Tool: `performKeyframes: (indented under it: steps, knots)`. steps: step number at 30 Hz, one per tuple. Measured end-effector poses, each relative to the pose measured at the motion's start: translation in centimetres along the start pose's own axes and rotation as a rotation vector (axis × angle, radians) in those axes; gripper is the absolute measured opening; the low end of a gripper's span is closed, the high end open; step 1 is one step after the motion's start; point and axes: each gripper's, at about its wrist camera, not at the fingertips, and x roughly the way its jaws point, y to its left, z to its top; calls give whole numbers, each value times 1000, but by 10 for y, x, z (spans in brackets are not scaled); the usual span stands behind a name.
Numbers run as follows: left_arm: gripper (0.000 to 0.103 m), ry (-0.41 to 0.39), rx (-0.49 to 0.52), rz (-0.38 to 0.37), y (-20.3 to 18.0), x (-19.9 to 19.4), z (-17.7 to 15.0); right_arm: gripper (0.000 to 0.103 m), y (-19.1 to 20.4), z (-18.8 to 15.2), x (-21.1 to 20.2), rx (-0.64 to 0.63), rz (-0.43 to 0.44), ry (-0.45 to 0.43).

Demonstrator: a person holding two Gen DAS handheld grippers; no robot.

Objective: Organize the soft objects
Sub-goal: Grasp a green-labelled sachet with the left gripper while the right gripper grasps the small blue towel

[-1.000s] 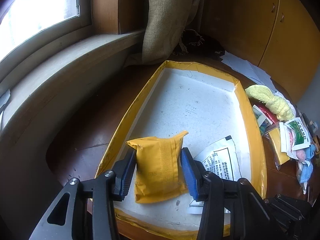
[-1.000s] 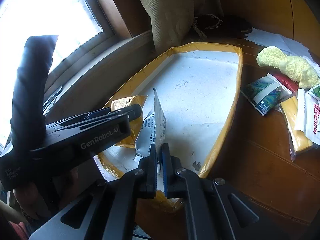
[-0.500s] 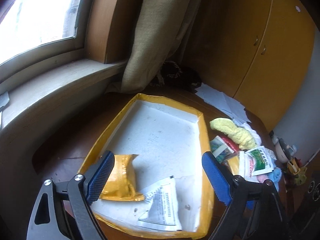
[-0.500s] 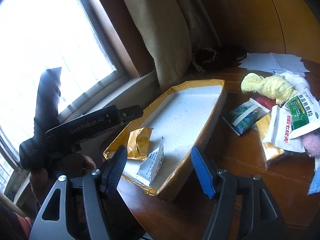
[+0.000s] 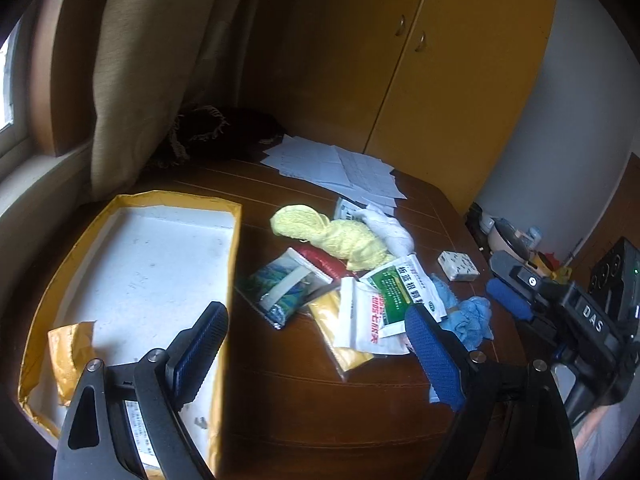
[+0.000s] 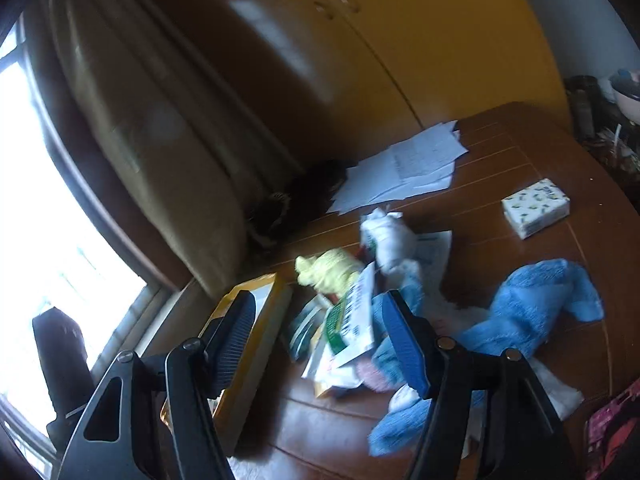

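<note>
Both grippers have let go and swung away from the shallow yellow-rimmed white tray (image 5: 236,240) toward the pile in the middle of the dark wooden table (image 5: 320,392). Left gripper (image 5: 316,344) stands wide apart with nothing between its pads; the crinkled yellow foil pouch (image 5: 68,352) it carried now lies in the tray's near left corner. Right gripper (image 6: 320,340) is also empty, its jaws closing slightly, and the white printed sachet (image 5: 134,432) it held rests at the tray's near edge, mostly hidden behind the left gripper. Two soft packets are stowed, I judge. Yellow terry cloth (image 5: 340,236), green-and-white sachet (image 5: 404,284), blue cloth (image 6: 532,312) and other packets wait beside the tray's right edge.
</note>
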Motion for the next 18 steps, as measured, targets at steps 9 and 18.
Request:
performKeyframes:
  steps: [9,18]
  knots:
    - [92,151,-13,-57,-37,68,9,48,-50,-3,39,133,-41,147]
    - [92,226,12,-48,-55,118,13,25,-62,-18,53,181,25,174]
